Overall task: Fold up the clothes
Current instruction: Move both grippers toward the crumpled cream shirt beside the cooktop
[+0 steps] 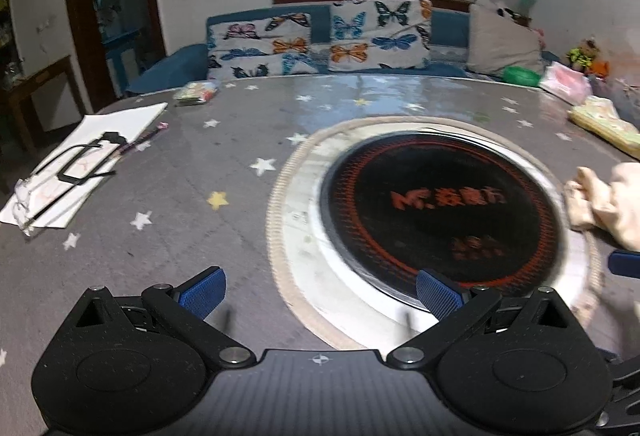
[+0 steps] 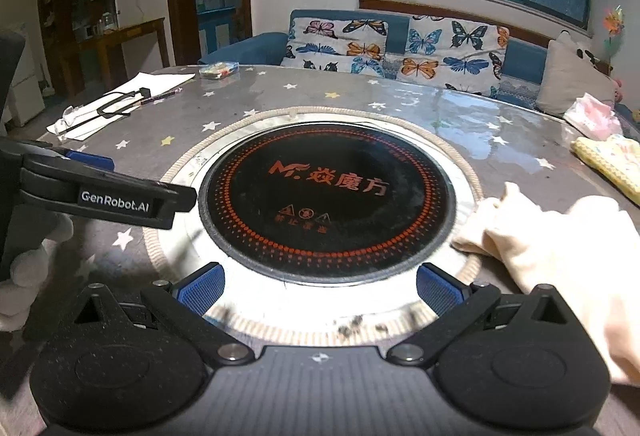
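Note:
A crumpled cream garment (image 2: 560,248) lies on the table to the right of the round black cooktop (image 2: 326,200); its edge shows at the right of the left wrist view (image 1: 608,204). My right gripper (image 2: 320,294) hovers open over the cooktop's near rim, the garment just right of its right finger. My left gripper (image 1: 320,294) is open too, empty, above the table left of the cooktop (image 1: 444,208). In the right wrist view the left gripper's body (image 2: 100,196) appears at the left, held by a gloved hand (image 2: 28,276).
The grey star-patterned table (image 1: 180,188) holds a white paper with a black clip (image 1: 80,164) at the left, a small packet (image 1: 196,94) at the back, and folded yellow (image 2: 612,160) and pink (image 2: 592,114) cloths at the right. A butterfly-cushioned sofa (image 2: 400,44) stands behind.

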Demonstrator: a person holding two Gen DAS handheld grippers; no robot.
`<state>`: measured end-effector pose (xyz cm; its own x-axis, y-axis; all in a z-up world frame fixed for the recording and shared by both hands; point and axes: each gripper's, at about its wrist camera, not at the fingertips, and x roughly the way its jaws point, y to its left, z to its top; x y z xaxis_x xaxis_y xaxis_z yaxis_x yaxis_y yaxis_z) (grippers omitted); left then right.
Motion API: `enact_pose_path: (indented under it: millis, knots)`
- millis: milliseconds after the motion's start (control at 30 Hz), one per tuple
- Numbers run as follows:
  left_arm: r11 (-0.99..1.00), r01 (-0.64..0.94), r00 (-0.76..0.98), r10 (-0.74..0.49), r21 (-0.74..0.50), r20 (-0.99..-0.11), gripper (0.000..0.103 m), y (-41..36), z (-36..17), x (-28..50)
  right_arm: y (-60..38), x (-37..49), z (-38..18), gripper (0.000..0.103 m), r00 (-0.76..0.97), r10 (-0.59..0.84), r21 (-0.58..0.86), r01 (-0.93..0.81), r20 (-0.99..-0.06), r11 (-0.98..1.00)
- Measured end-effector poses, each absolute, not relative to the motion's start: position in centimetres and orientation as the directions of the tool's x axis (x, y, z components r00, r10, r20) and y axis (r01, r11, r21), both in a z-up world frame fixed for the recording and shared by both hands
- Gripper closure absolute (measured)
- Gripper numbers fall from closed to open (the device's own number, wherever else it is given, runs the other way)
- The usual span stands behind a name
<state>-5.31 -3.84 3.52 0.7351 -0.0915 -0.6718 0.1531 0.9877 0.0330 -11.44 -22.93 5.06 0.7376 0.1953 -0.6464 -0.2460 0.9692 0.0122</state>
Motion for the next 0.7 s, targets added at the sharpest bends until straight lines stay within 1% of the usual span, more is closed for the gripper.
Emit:
enact_pose_path:
  millis: [333, 500, 567, 700]
  knots:
    - [0.964, 0.266, 0.7, -0.2, -0.01, -0.686, 0.0, -7.1, 4.8, -8.0, -24.7, -14.9, 6.5, 0.001, 0.758, 0.167, -0.013, -0.225, -0.631, 0.974]
    - [0.951, 0.31, 0.682, -0.225, -0.003, -0.696, 0.0, -9.0, 5.0, -8.8, -25.8, -16.0, 6.9, 0.002, 0.763, 0.145, -0.02, -0.202, -0.63, 0.979]
    - [0.946, 0.324, 0.676, -0.233, -0.002, -0.699, 0.0, -9.6, 5.1, -9.0, -26.3, -16.4, 7.0, 0.004, 0.764, 0.139, -0.017, -0.193, -0.63, 0.981]
    - [0.937, 0.349, 0.669, -0.247, 0.003, -0.701, 0.0, -10.7, 5.3, -9.4, -27.4, -17.4, 7.3, 0.004, 0.767, 0.122, -0.018, -0.172, -0.63, 0.985]
